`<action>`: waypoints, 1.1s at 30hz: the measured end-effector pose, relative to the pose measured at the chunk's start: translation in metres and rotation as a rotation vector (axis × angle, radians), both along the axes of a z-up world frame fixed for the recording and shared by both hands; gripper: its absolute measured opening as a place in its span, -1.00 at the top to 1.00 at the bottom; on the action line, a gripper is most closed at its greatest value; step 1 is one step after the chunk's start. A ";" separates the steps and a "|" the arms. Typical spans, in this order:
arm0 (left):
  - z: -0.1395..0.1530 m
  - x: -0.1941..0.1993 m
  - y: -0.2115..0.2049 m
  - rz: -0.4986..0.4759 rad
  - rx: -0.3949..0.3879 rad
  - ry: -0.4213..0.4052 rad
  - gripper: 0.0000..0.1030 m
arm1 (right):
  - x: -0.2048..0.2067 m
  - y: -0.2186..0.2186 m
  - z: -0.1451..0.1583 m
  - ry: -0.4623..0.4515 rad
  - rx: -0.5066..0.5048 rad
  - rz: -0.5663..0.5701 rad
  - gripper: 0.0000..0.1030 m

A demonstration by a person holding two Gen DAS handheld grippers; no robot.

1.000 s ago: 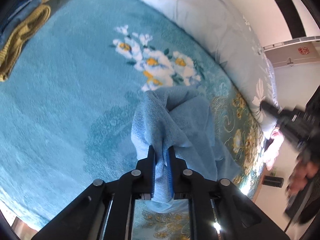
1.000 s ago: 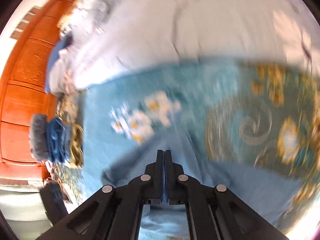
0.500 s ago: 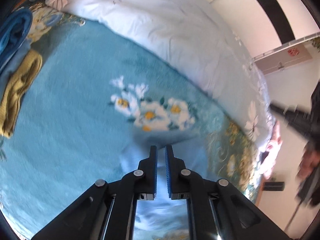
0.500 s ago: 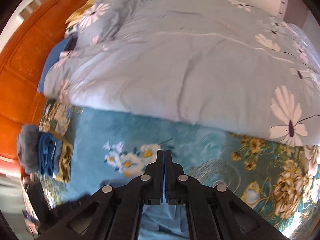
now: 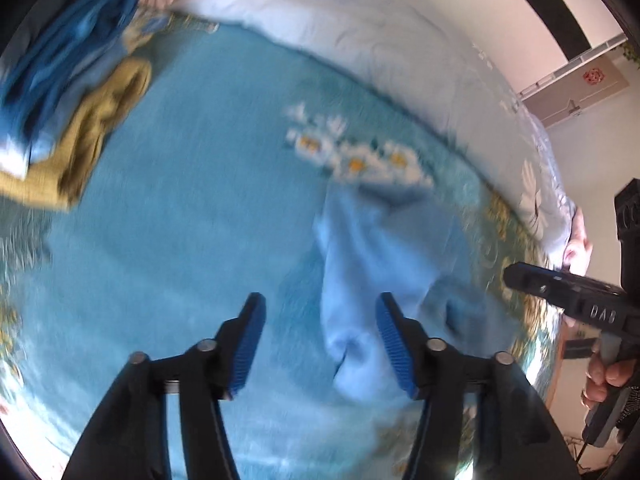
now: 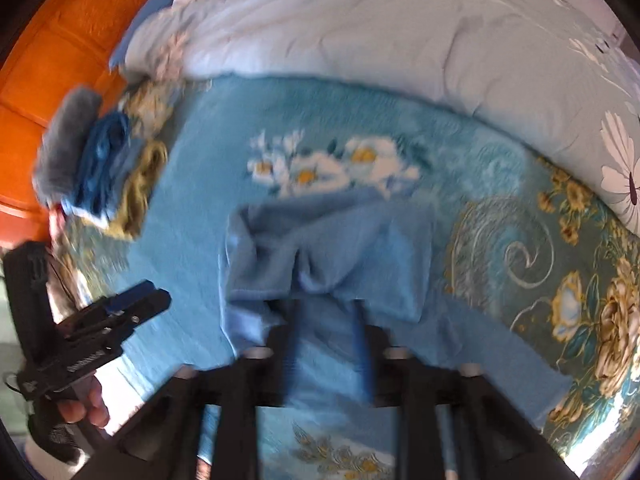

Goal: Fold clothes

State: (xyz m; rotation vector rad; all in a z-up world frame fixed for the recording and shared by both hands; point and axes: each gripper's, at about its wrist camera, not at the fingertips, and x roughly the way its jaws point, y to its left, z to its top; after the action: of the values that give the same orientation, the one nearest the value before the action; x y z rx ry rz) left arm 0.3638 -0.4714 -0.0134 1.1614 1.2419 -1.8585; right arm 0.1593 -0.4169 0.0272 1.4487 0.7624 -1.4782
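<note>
A light blue garment [image 5: 372, 264] lies crumpled on the teal flowered blanket [image 5: 180, 208]; it also shows in the right wrist view [image 6: 332, 248]. My left gripper [image 5: 320, 316] is open and empty, hovering above the garment's left edge. My right gripper [image 6: 326, 316] is open above the garment's near part, holding nothing; it is blurred. Each gripper appears in the other's view, the right one [image 5: 560, 288] and the left one [image 6: 132, 304].
A stack of folded clothes, dark blue [image 6: 104, 160] and mustard yellow [image 6: 140, 188] with a grey one [image 6: 64, 140], sits by the orange headboard [image 6: 48, 60]. A pale flowered duvet [image 6: 400, 32] covers the far side of the bed.
Both grippers have let go of the light blue garment and opened. The garment dropped onto the blanket, and both grippers pulled back.
</note>
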 end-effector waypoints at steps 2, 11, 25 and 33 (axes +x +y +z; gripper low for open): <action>-0.012 0.009 0.012 0.003 0.043 -0.019 -0.22 | 0.017 0.002 -0.016 -0.021 0.024 0.033 -0.09; -0.032 0.033 0.032 0.034 0.112 -0.067 -0.23 | 0.039 -0.045 -0.048 -0.092 0.043 0.047 -0.08; 0.023 0.031 0.016 0.002 0.037 -0.010 -0.23 | 0.005 -0.044 0.017 -0.217 -0.116 -0.140 0.94; 0.066 0.035 0.012 -0.001 -0.012 0.067 -0.29 | -0.016 -0.017 0.139 -0.203 -0.343 -0.218 0.94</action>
State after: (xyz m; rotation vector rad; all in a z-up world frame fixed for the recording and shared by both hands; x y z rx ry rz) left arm 0.3991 -0.4597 0.0527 1.1012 1.2652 -1.9171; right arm 0.1433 -0.4336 0.1663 1.4186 0.2172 -1.5076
